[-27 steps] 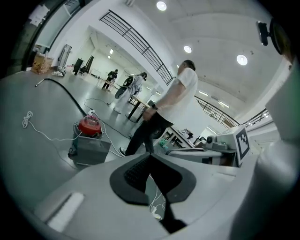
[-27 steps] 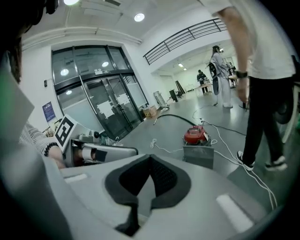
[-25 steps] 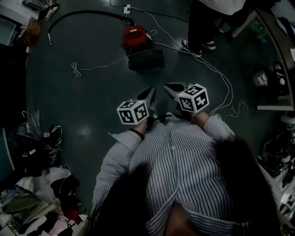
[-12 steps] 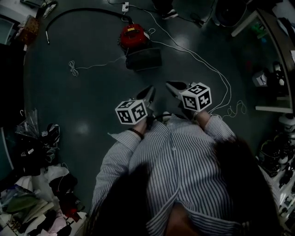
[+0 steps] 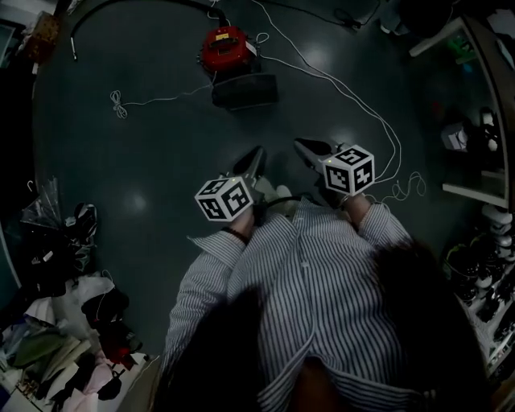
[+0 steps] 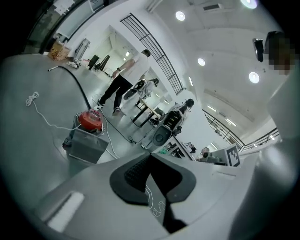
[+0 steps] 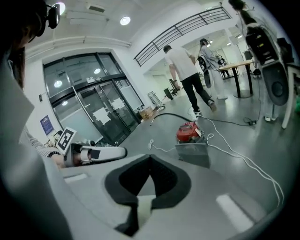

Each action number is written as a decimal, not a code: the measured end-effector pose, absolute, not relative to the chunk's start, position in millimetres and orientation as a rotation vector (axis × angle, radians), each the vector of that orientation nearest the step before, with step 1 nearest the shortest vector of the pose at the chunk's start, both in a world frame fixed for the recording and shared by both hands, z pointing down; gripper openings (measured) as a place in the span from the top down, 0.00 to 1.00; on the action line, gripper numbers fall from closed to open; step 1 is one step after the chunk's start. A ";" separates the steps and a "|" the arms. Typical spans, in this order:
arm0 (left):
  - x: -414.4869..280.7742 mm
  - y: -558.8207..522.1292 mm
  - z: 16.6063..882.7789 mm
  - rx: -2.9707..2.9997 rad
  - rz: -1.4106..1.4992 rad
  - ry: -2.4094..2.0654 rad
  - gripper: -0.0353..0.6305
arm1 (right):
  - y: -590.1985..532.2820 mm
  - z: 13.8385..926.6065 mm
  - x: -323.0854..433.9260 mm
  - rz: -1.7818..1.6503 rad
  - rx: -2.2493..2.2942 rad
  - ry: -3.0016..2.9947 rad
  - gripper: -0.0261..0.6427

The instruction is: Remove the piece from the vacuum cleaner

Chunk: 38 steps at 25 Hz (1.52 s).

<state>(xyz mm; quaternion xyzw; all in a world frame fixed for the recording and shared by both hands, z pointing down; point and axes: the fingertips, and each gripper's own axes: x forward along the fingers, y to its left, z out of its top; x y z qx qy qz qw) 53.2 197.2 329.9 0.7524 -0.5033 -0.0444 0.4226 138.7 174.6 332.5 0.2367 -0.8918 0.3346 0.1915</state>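
A person in a striped shirt (image 5: 322, 290) is standing on the dark floor (image 5: 161, 161) and is holding both tools in front of the body, near the middle of the head view. The left hand-held gripper (image 5: 257, 152) is pointing to the upper part of the frame. Its jaws are lying fully together, and nothing is sitting between them in its own view. The right hand-held gripper (image 5: 300, 144) is pointing up and a little to the left. Its jaws are also pressing against each other with nothing in them.

The red vacuum cleaner (image 5: 223, 47) is sitting on the floor at the upper centre of the head view, well apart from both hand-held grippers. A grey box (image 5: 244, 90) is lying just below it in the frame, on the side nearer to the person; I cannot tell if the two are touching. A black hose (image 5: 137, 5) is running from the vacuum cleaner to the upper left. A white cable (image 5: 338, 80) is curving over the floor to the right. In the right gripper view another person (image 7: 185, 70) is walking behind the vacuum cleaner.
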 end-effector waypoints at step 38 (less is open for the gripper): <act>-87.8 -103.4 452.2 1.955 0.069 -0.972 0.94 | -116.9 456.8 -24.3 1.024 0.681 -2.329 0.96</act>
